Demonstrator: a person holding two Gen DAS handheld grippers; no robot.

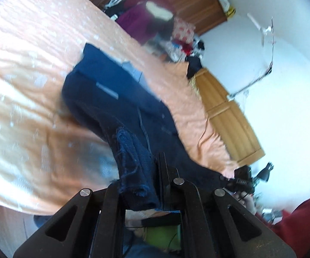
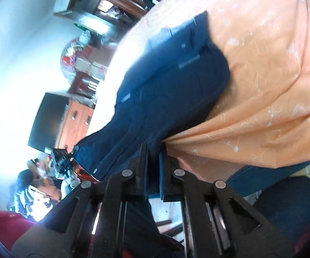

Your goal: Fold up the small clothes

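Two tools pinching lengthwise-stretched jeans

Each camera sat just behind its own gripper, looking forward along the fingers and tilted hard sideways. The left wrist view faced across the orange bedspread toward a wooden wardrobe. The right wrist view faced the same bedspread, very close. Both views shared the dark blue garment lying on it.
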